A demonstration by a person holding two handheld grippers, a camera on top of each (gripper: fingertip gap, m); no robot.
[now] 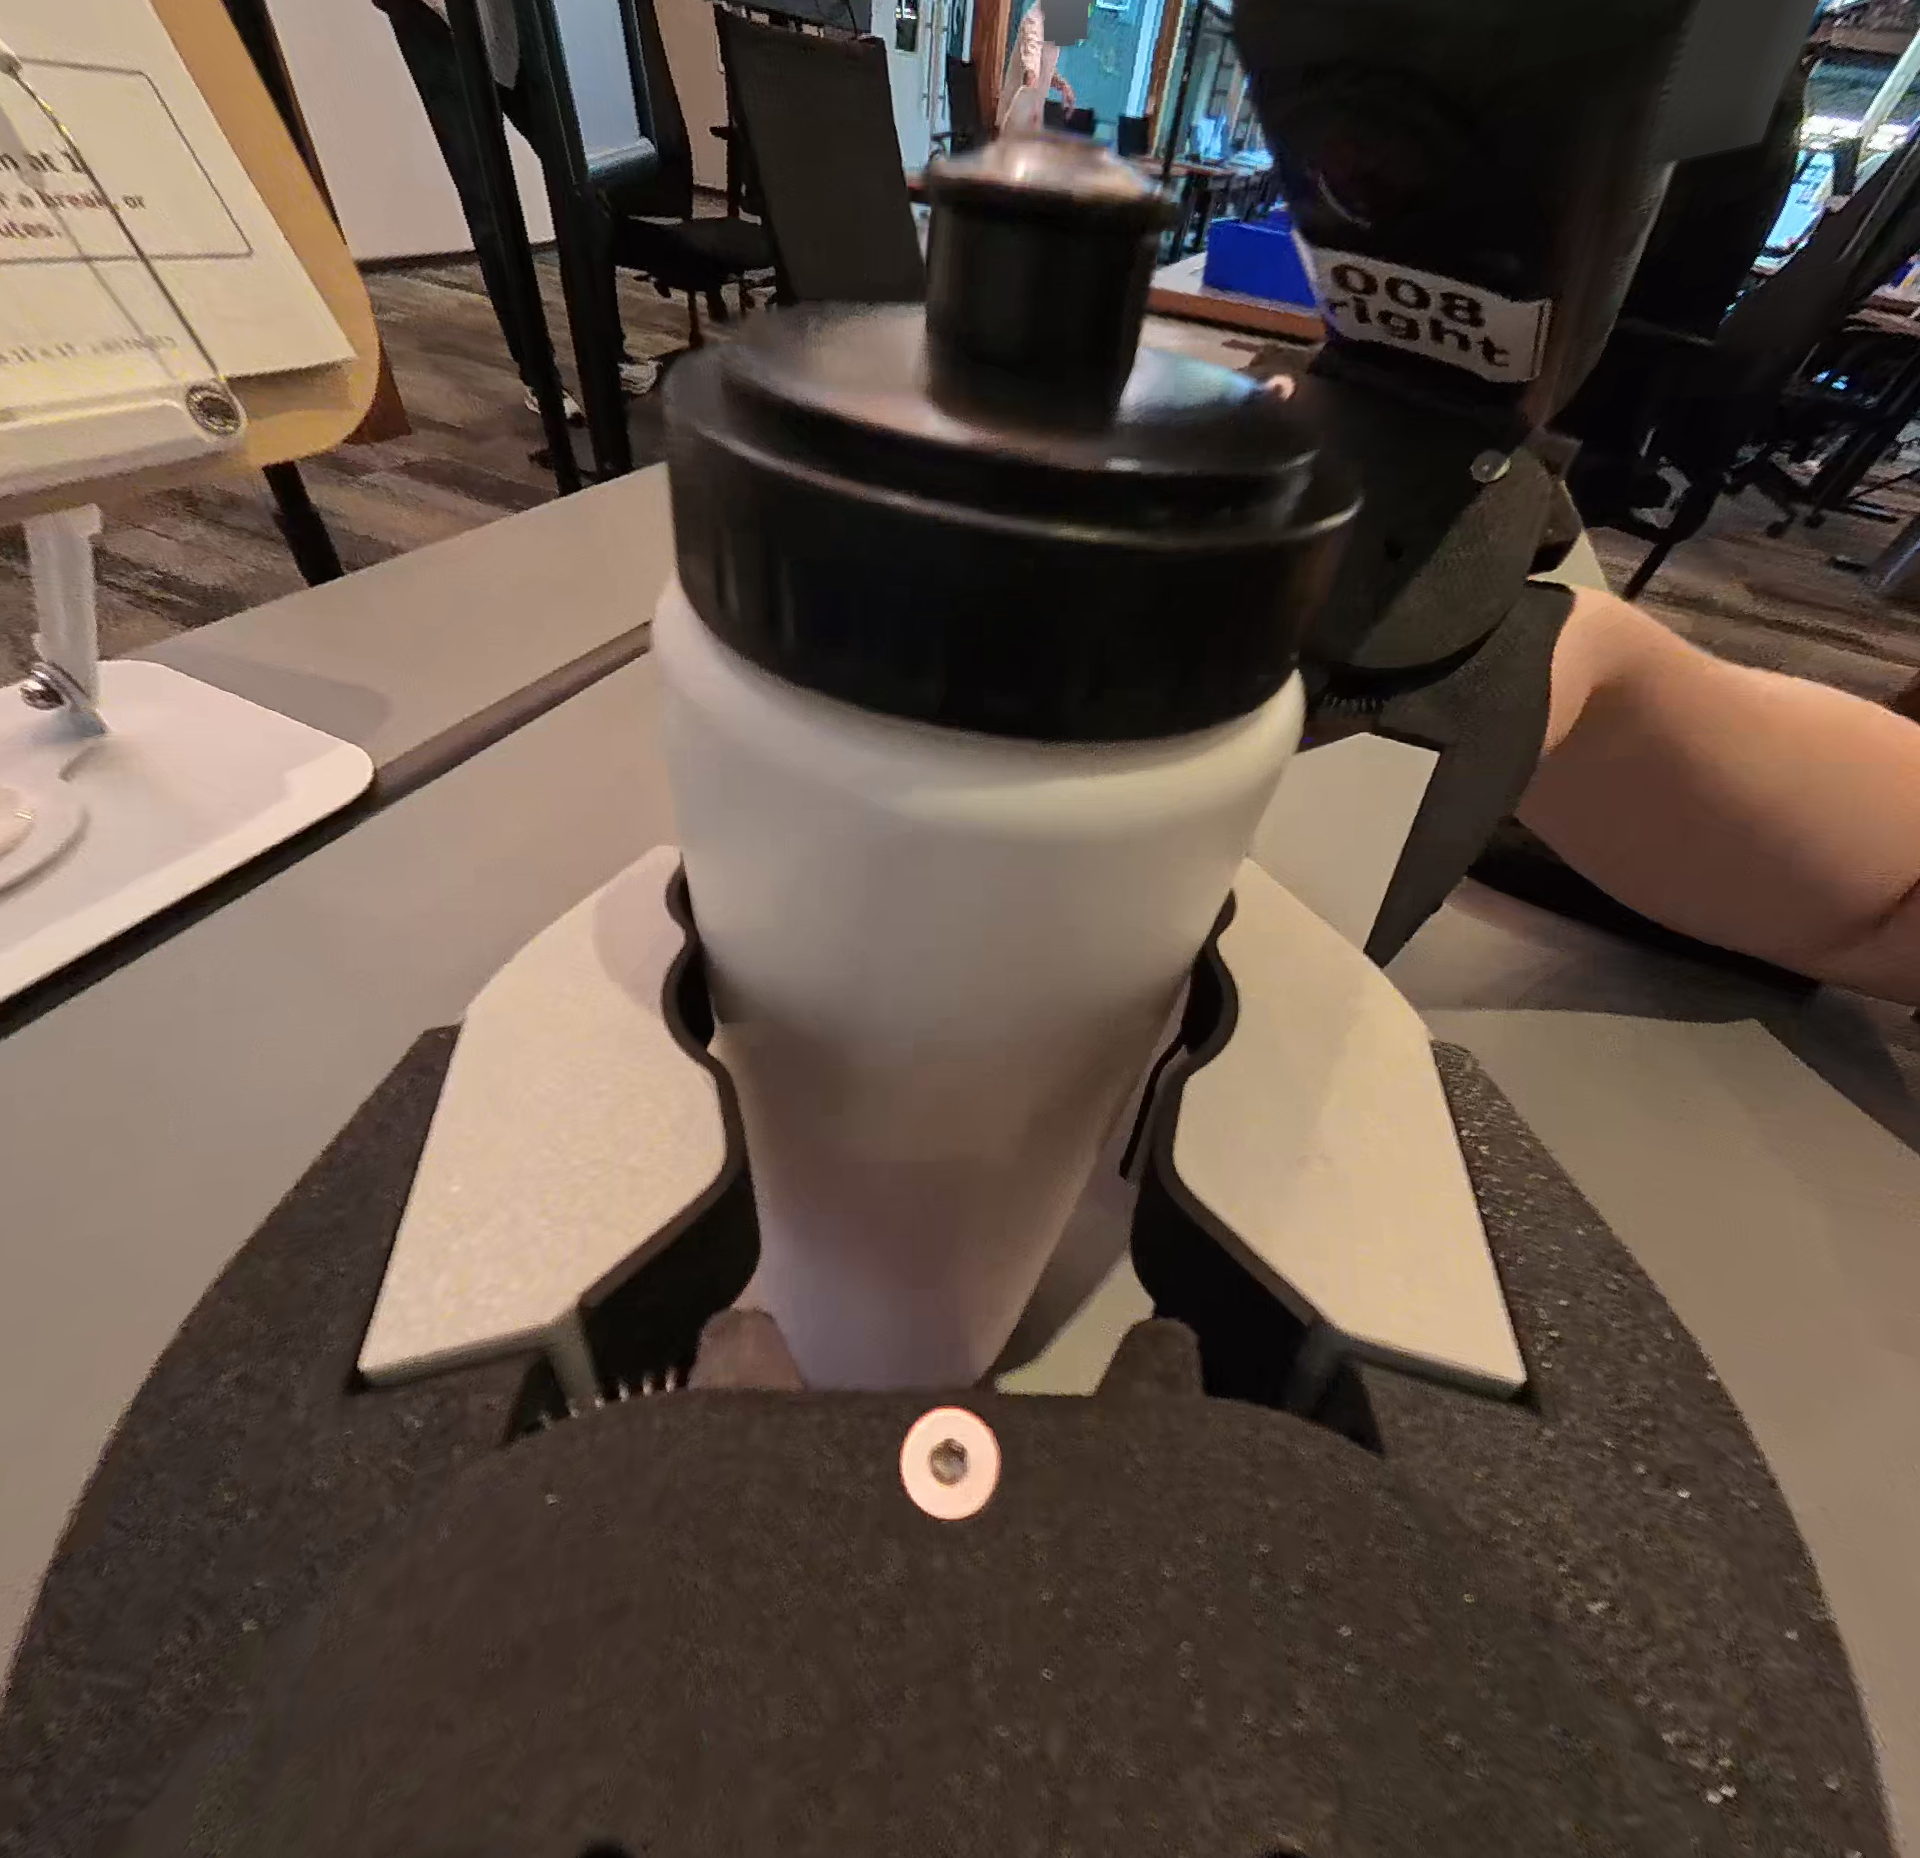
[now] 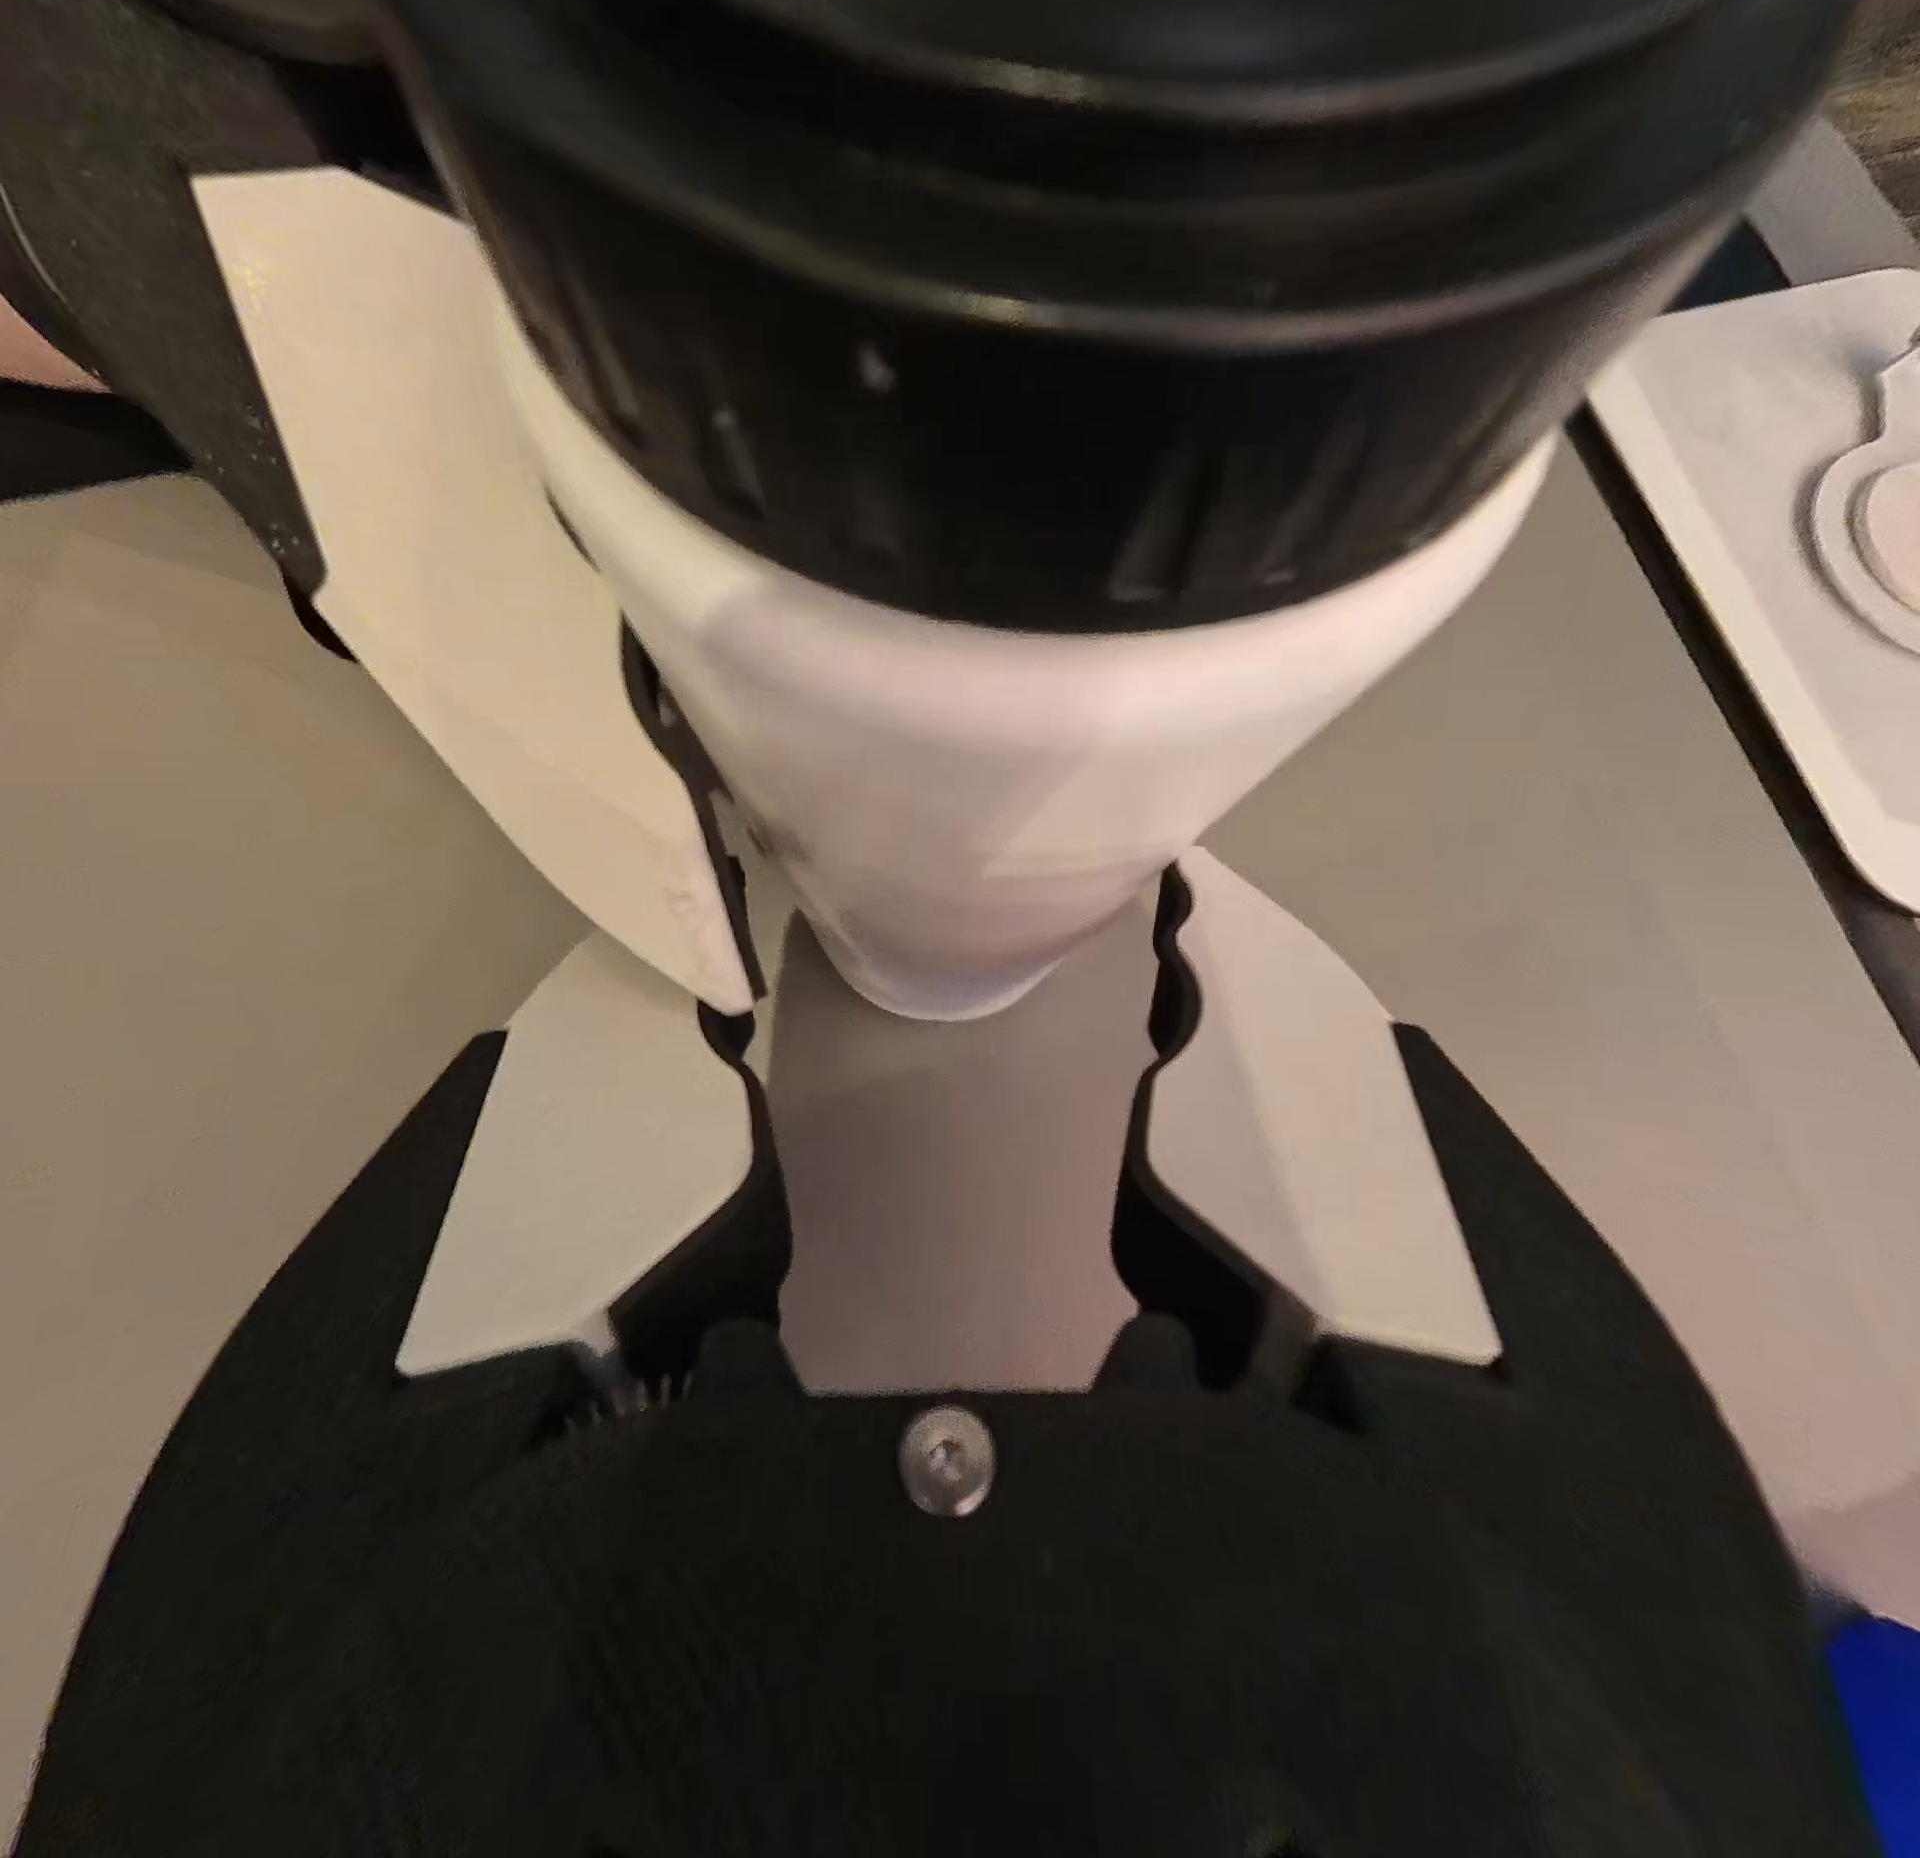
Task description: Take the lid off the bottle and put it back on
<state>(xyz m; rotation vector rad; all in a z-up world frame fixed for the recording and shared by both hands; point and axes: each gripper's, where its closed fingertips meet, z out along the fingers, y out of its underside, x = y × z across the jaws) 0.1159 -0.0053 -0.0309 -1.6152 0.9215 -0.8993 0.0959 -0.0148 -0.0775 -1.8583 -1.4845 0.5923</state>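
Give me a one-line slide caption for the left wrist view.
Left gripper clamps the white bottle, black lid on, right gripper beside it.

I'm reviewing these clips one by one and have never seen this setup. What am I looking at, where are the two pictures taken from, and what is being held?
There is no robot here. A person holds a two-fingered claw in each hand, and each claw carries a camera that looks forward along its fingers.

In the left claw's picture, the left claw is shut on the body of a white bottle that stands upright on a grey table. The black lid is on the bottle. The right claw shows behind the lid, with the person's arm.

In the right claw's picture, the right claw is open, its fingers apart and holding nothing, close to the bottle. One finger of the left claw shows against the bottle's side.

A white stand base also sits on the table.
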